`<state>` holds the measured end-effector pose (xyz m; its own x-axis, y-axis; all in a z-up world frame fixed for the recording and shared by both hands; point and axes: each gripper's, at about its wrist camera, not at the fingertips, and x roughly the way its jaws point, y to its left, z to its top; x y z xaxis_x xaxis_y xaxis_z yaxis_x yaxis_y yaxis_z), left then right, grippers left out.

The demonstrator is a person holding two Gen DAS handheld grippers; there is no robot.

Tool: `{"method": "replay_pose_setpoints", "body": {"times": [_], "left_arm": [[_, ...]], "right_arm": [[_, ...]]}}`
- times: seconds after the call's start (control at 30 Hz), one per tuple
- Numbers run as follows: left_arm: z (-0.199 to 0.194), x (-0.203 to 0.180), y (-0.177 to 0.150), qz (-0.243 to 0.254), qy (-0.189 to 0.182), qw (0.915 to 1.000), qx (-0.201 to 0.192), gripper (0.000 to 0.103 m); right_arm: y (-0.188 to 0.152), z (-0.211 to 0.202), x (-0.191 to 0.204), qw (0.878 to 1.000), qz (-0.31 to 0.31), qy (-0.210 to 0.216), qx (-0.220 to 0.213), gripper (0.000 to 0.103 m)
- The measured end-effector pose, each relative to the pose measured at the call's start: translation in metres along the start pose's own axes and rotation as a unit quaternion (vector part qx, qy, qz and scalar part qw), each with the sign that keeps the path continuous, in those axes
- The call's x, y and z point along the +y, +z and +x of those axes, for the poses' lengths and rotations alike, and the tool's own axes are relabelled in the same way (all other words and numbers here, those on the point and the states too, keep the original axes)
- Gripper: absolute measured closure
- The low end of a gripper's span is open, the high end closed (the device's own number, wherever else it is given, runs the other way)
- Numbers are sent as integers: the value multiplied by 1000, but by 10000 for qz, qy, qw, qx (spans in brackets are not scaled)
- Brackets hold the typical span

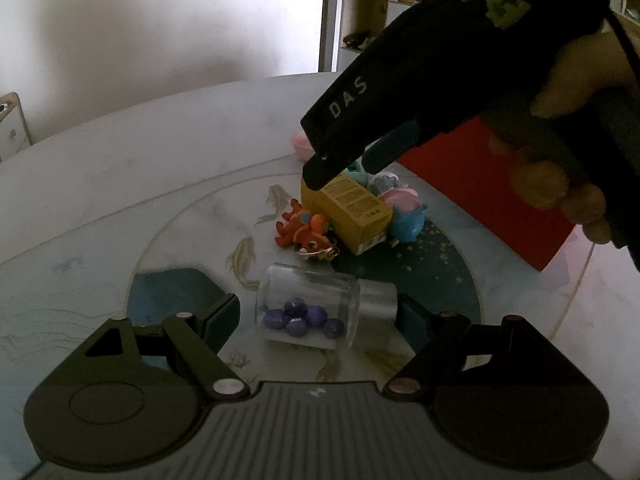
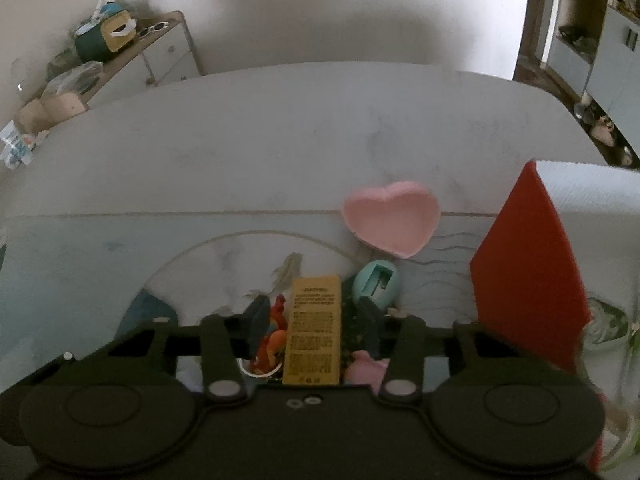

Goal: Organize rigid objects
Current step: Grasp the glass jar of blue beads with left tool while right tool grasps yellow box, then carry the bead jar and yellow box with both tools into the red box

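Right wrist view looks across the pale marbled counter, whose middle carries a painted fish roundel where the loose things are clustered. Largest is the red box, standing toward the counter's right edge, probably the container for the tidy-up. Beyond the cluster, nearer the far edge, sits the pink heart dish, apart and empty.

Next in size, the yellow carton lies flat in the middle, and the right gripper straddles it lengthwise; its jaws are narrowed partway with the carton between them, yet a gap shows on each side, so they do not seem to press it. That alignment suits a grip across the narrow faces. The orange dragon toy crowds the carton's left side and could get pinched (a mint egg-shaped case lies just past it).

Nearer the counter's near edge, the glass jar of purple beads lies on its side between the left gripper jaws, which stand wide and hold nothing.
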<state>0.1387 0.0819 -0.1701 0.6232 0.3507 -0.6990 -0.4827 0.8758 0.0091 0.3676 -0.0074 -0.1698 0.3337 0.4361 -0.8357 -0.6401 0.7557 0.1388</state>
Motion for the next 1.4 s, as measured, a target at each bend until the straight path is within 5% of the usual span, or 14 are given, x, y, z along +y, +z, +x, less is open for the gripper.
{"method": "replay_pose_setpoints", "body": {"times": [0.13, 0.3, 0.57, 1.4], "left_arm": [[1, 1, 0, 14, -31, 10000, -54, 20], [1, -1, 1, 74, -89, 9999, -92, 34], [0, -4, 1, 164, 45, 9998, -95, 34], [-61, -11, 37, -177, -145, 9988, -441, 35]], "right_arm": [[-2, 7, 1, 9999, -8, -61, 100, 66], [-5, 12, 0, 9998, -10, -104, 160, 70], [-8, 3, -1, 10000, 6, -83, 27, 74], [-23, -113, -20, 9969, 308, 490, -540, 75]]}}
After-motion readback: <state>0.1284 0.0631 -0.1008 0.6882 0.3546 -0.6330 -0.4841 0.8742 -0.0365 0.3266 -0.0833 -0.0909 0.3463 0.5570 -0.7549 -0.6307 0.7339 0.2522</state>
